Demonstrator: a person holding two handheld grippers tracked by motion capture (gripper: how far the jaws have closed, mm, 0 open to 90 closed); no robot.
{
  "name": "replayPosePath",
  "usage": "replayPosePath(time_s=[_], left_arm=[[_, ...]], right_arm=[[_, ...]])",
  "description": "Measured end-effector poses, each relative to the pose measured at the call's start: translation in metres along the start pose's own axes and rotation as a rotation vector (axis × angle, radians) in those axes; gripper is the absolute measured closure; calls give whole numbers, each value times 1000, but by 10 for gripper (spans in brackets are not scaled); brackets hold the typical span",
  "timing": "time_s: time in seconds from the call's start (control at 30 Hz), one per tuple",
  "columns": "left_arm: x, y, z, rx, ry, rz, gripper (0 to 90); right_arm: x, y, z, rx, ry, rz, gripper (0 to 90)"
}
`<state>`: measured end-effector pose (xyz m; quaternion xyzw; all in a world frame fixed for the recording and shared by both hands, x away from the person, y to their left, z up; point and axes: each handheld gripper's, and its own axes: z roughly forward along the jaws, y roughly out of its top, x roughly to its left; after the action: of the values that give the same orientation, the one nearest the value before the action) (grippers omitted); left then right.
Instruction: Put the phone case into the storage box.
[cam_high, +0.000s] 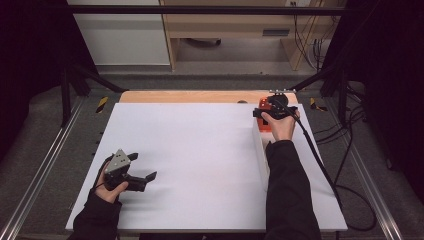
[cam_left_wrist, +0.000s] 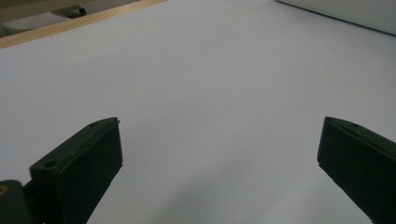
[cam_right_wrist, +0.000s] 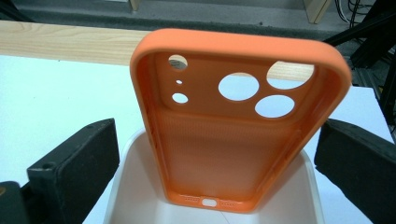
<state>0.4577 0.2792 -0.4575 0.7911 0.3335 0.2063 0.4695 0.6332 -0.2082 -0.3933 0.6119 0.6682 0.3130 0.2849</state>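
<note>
Reaching forward with my right arm, I hold the right tool (cam_high: 268, 111) at the desk's (cam_high: 200, 150) far edge, jaws spread either side of the orange phone case (cam_right_wrist: 233, 140) leaning in a white tray (cam_right_wrist: 135, 196). My left tool (cam_high: 142, 175) rests low, spread, empty.

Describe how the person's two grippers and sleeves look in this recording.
Both sleeves are black and long. The left gripper is black, with a grey three-cornered plate on top. The right gripper is black too, and a black cable trails from it off the table's right side. Seen close in the gripper views, each has two blocky black jaws with small holes.
</note>
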Motion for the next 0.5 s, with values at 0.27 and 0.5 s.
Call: replayPosePath(time_s=[0.27,0.5], left_arm=[[0,0,0,0,-1,0,0],[-1,0,0,-1,-1,2,0]], right_arm=[[-3,2,-7,-19,-2,-3,6],[-1,0,-20,-46,31,-16,5]])
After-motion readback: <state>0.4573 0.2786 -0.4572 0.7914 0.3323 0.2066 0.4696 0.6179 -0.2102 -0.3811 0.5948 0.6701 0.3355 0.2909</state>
